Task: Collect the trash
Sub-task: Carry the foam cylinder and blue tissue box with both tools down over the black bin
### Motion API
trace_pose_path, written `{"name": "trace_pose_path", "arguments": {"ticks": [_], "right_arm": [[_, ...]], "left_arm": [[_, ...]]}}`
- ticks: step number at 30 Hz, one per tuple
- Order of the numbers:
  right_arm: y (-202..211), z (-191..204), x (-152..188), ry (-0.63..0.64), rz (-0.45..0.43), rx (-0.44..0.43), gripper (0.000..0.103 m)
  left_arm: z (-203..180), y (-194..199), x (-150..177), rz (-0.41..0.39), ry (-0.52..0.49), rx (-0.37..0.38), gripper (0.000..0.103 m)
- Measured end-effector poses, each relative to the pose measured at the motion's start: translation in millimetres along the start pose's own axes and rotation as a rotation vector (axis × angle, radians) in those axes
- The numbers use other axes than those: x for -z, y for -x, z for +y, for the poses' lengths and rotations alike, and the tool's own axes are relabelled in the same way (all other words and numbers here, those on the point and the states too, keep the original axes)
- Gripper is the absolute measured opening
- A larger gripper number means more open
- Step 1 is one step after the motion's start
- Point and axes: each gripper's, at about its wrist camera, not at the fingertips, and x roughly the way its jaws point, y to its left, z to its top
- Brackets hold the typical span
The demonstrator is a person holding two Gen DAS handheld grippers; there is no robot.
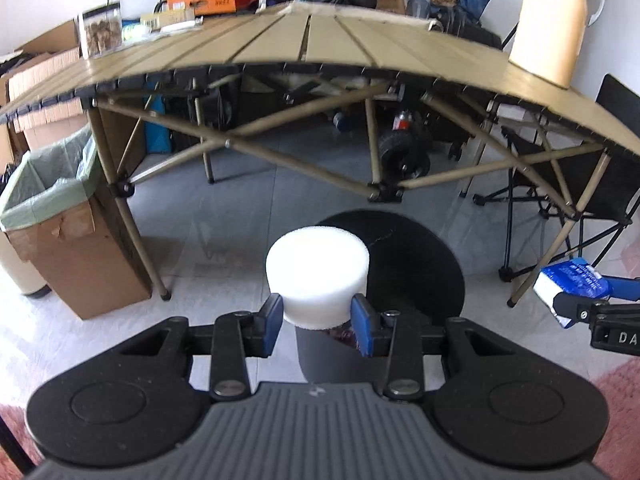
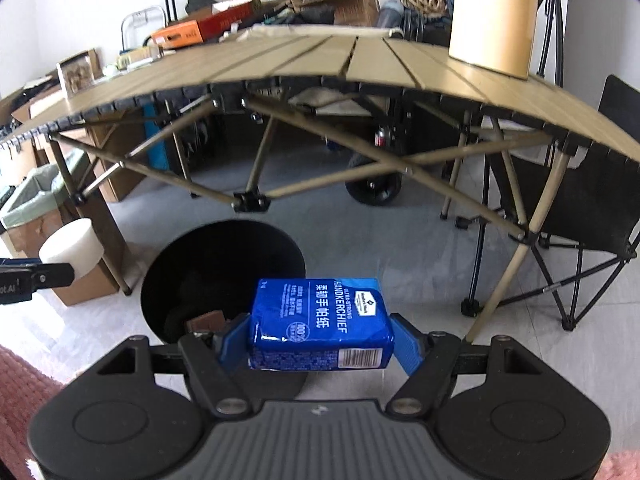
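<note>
Left gripper (image 1: 317,320) pinches light, squashy foam puck (image 1: 317,276) by its sides; right gripper (image 2: 316,344) clamps soft tissue pack (image 2: 320,322); black bin (image 2: 224,276) at eleven o'clock.

- Left gripper (image 1: 318,322): black linkage arms, blue finger pads (image 1: 273,316), silver pivot screws, ribbed grey housing.
- Right gripper (image 2: 320,344): same build; side lettering possibly "DA".

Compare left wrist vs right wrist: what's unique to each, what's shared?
Left wrist only: the left gripper shut on the white foam cylinder, seen close; the clear jar on the table.

Right wrist only: the right gripper shut on the blue tissue pack, label readable; brown scraps inside the bin.

Both: black bin, folding table, lined cardboard box, cream jug.
</note>
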Motion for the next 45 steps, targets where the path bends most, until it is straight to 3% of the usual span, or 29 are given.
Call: {"name": "trace_pose_path", "arguments": {"ticks": [14, 28, 45], "right_arm": [[-23.6, -3.8, -1.9, -0.026, 0.085, 0.030, 0.072], [-34.1, -2.7, -6.7, -0.028, 0.117, 0.031, 0.072], [-40.1, -15.8, -16.4, -0.100, 0.111, 0.030, 0.072]], "left_arm": [[23.3, -36.6, 9.9, 0.163, 0.063, -0.107, 0.037], [17.9, -49.5, 6.6, 0.240, 0.044, -0.149, 0.037], [-25.9, -68.2, -14.2, 0.277, -0.051, -0.089, 0.037]]}}
